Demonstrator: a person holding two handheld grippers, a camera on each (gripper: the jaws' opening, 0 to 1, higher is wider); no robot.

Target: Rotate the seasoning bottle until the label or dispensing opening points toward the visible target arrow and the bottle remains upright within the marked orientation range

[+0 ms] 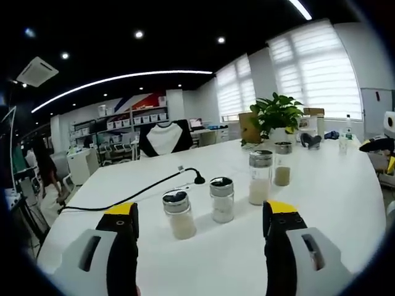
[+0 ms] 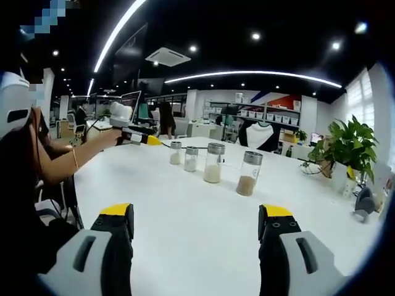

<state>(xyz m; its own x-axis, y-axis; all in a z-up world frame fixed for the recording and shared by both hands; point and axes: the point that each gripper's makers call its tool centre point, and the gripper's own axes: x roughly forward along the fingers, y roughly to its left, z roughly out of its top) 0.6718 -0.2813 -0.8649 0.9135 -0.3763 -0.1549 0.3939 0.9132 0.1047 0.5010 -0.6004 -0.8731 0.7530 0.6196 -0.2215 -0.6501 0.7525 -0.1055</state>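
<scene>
Currently: four upright seasoning bottles (image 1: 222,199) in a row on the white bench (image 1: 333,197), straight ahead of the left gripper (image 1: 200,225), jaws spread, empty, nearer. Right gripper (image 2: 194,225), jaws spread, empty, well back. Target arrow: not discernible.

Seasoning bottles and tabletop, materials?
Seasoning bottles: bodies look like clear glass, possibly clear plastic, since the white and brown contents show through. Caps look like shiny metal or chromed plastic; they catch bright highlights. Table: smooth white surface, likely laminate or painted board, with a soft sheen from the ceiling lights. Both the left gripper and the right gripper are open and holding nothing.
</scene>
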